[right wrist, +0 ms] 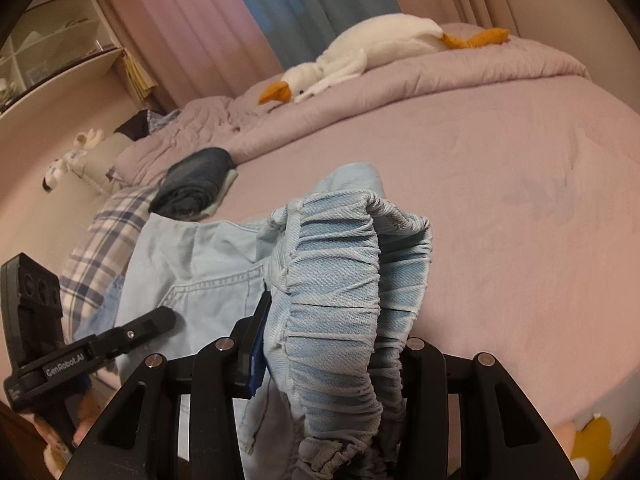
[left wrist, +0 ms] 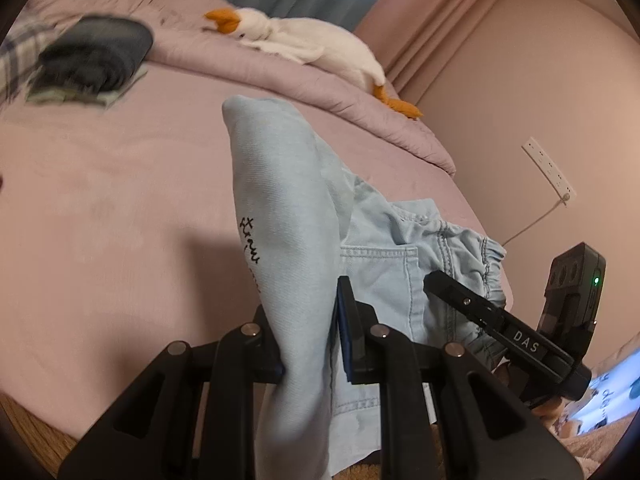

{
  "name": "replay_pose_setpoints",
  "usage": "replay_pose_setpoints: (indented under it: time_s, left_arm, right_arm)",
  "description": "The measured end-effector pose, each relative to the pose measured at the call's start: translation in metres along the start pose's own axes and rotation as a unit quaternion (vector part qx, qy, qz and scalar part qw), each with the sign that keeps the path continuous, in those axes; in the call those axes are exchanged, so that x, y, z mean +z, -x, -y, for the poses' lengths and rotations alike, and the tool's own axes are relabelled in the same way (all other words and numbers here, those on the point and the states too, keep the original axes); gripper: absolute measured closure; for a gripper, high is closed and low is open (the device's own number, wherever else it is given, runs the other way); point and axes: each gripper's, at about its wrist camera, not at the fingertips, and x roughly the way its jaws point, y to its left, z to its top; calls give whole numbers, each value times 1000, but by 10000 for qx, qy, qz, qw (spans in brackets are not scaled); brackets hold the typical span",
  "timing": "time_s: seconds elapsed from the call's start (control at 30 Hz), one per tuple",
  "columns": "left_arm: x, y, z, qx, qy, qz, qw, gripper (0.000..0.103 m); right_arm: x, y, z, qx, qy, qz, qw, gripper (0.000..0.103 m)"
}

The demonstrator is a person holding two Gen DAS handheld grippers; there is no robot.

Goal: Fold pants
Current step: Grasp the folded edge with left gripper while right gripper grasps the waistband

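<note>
1. Pink bed (left wrist: 120,200) spreads ahead of both tools, a plush goose (right wrist: 360,56) lying far back.
2. Pale denim pants (left wrist: 280,208) hang between my grippers, long axis crosswise.
3. My left gripper (left wrist: 310,344) pinches a leg tight; my right gripper (right wrist: 328,360), half-spread, clamps the bunched waistband, both pitched downward.

Dim warm light, fisheye-warped edges.

A home bedroom: pink-sheeted bed (right wrist: 500,168), plush goose (right wrist: 360,60), curtains (right wrist: 248,12).
</note>
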Motion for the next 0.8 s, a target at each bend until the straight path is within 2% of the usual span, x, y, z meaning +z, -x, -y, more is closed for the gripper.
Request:
replay_pose_setpoints:
  time_s: [0.1, 0.23, 0.33, 0.53, 0.8]
  left_arm:
    - [14, 3, 8, 96, -289, 183, 9994, 85]
    - [28, 1, 5, 119, -355, 290, 9989, 85]
    - [35, -6, -1, 93, -266, 243, 9993, 85]
    - [45, -16, 2, 238, -487, 156, 9984, 85]
    - [45, -26, -11, 245, -319, 187, 9990, 85]
  right_arm:
    - [10, 1, -7, -12, 88, 165, 9998, 58]
    - [19, -4, -13, -69, 118, 293, 9995, 58]
    - [18, -9, -15, -155, 194, 326, 9992, 58]
    - [24, -18, -13, -186, 188, 288, 9992, 58]
    - [25, -26, -15, -195, 62, 248, 9995, 58]
